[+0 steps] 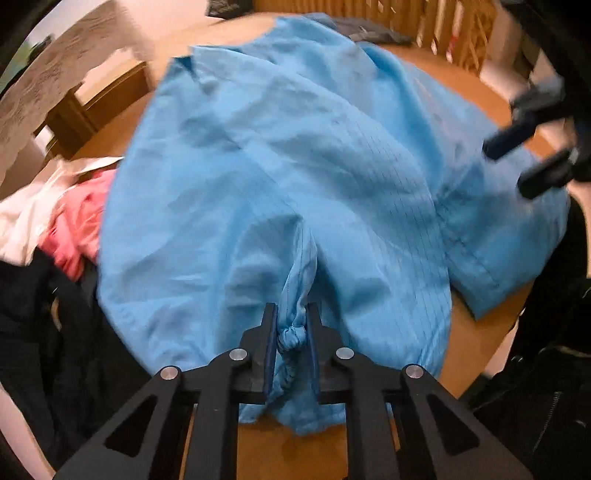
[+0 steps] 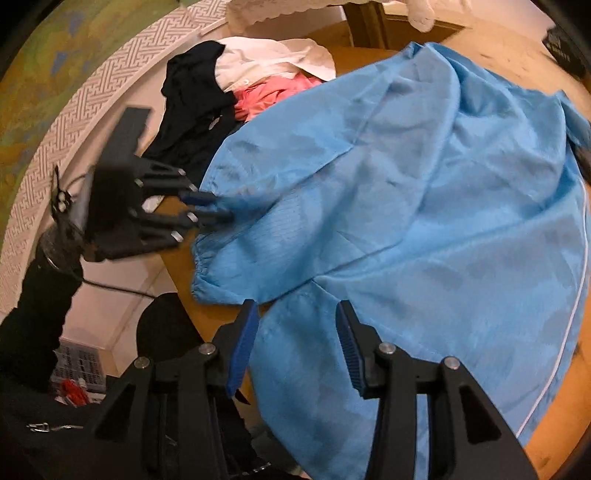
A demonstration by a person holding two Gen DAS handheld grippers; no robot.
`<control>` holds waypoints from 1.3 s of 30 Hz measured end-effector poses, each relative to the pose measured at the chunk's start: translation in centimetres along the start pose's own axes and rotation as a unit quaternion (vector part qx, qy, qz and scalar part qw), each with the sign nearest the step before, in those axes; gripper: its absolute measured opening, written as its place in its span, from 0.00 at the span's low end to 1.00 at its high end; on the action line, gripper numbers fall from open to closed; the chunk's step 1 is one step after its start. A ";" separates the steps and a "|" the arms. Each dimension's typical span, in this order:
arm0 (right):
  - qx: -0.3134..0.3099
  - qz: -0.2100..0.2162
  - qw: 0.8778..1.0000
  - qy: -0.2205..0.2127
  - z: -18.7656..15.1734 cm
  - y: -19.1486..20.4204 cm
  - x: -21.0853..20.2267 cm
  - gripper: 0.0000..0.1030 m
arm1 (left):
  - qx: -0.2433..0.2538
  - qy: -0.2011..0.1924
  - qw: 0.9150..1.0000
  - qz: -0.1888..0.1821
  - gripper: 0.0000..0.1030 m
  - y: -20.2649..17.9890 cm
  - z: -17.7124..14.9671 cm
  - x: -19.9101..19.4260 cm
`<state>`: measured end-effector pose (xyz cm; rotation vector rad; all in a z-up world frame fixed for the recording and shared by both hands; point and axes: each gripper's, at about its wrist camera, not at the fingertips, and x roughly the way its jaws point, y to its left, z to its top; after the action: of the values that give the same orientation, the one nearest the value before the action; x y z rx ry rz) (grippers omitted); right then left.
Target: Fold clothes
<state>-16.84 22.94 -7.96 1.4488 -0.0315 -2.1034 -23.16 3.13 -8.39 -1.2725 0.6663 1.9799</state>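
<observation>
A blue garment (image 1: 295, 177) is spread across the wooden counter (image 1: 476, 332), one gathered cuff pinched tight in the left gripper (image 1: 291, 334) near the counter's near edge. The right gripper (image 2: 295, 343) is held wide above the garment's lower hem, nothing between its pads (blurred in the left view). Crowding the garment's far-left side is a pile: a pink cloth (image 2: 269, 94), a white cloth (image 2: 273, 59) and a black garment (image 2: 192, 99), the pink one partly overlapped by the blue fabric. A second dark cloth (image 1: 373, 29) lies beyond the far edge.
</observation>
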 end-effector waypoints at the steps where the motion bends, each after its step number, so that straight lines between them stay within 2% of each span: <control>1: -0.003 -0.005 1.000 0.001 0.1 0.1 0.3 0.42 | -0.014 -0.014 1.000 -0.009 0.13 0.7 -0.3 -1.0; 4: -0.012 -0.018 1.000 0.006 0.4 0.4 1.2 0.42 | -0.051 -0.048 0.997 -0.014 0.13 2.7 -1.1 -3.7; 7: -0.010 -0.016 1.000 0.018 0.8 0.5 2.6 0.42 | -0.136 -0.083 0.987 -0.015 0.16 7.9 -2.2 -5.9; 8: -0.010 -0.015 1.000 0.021 0.9 0.6 3.0 0.42 | -0.161 -0.085 0.983 -0.002 0.21 9.5 -2.6 -6.1; 9: -0.010 -0.015 1.000 0.023 0.9 0.6 3.2 0.42 | -0.203 -0.079 0.975 0.052 0.33 12.3 -3.5 -6.3; 10: -0.011 -0.015 0.999 0.026 0.8 0.7 3.4 0.42 | -0.229 -0.068 0.966 0.096 0.40 13.8 -4.4 -6.4; 11: -0.012 -0.015 0.999 0.028 0.8 0.8 3.6 0.42 | -0.254 -0.054 0.955 0.141 0.44 15.3 -5.3 -6.5; 12: -0.012 -0.015 0.999 0.029 0.8 0.7 3.7 0.42 | -0.275 -0.050 0.945 0.171 0.44 16.6 -6.4 -6.8; 13: -0.013 -0.015 0.999 0.030 0.8 0.7 3.7 0.42 | -0.295 -0.055 0.937 0.180 0.44 17.2 -7.5 -7.4; 15: -0.010 -0.015 0.999 0.032 0.9 0.5 3.7 0.42 | -0.317 -0.081 0.931 0.164 0.46 16.3 -8.9 -8.6; 16: -0.009 -0.014 0.999 0.033 1.0 0.4 3.8 0.42 | -0.313 -0.090 0.934 0.147 0.46 15.4 -9.1 -8.8; 19: -0.008 -0.008 0.999 0.036 1.5 0.6 4.3 0.42 | -0.256 -0.092 0.962 0.039 0.57 9.5 -8.3 -7.1; 22: -0.017 0.005 0.999 0.035 2.1 1.6 4.8 0.42 | -0.223 -0.066 0.972 -0.045 0.58 5.4 -6.8 -3.7; 25: -0.025 0.005 0.999 0.030 2.1 2.2 4.6 0.42 | -0.213 -0.035 0.975 -0.056 0.58 3.7 -5.9 -0.7; 28: -0.032 0.005 0.999 0.026 2.0 2.7 4.4 0.42 | -0.217 -0.006 0.975 -0.056 0.58 3.2 -5.5 1.8; 32: -0.042 0.005 0.999 0.019 2.0 3.3 4.1 0.42 | -0.190 0.000 0.981 -0.043 0.57 1.8 -4.6 2.9; 34: -0.038 0.001 0.999 0.016 1.9 2.9 3.7 0.42 | -0.164 -0.004 0.986 -0.033 0.53 0.9 -4.1 3.2; 35: -0.036 -0.002 0.999 0.014 1.8 2.6 3.6 0.42 | -0.155 -0.007 0.987 -0.032 0.36 0.7 -3.8 3.4; 36: -0.034 -0.006 0.999 0.012 1.7 2.3 3.5 0.42 | -0.147 -0.010 0.989 -0.030 0.12 0.5 -3.6 3.5; 37: -0.029 -0.006 1.000 0.011 1.7 1.8 3.3 0.42 | -0.143 -0.018 0.989 -0.030 0.03 0.4 -3.2 3.2; 39: -0.016 -0.008 1.000 0.009 1.4 0.7 3.1 0.42 | -0.135 -0.033 0.990 -0.029 0.02 0.4 -2.5 2.5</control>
<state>-18.50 20.47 -9.71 1.4546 0.0205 -2.0941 -22.83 1.75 -11.67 -1.3585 0.3315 2.1069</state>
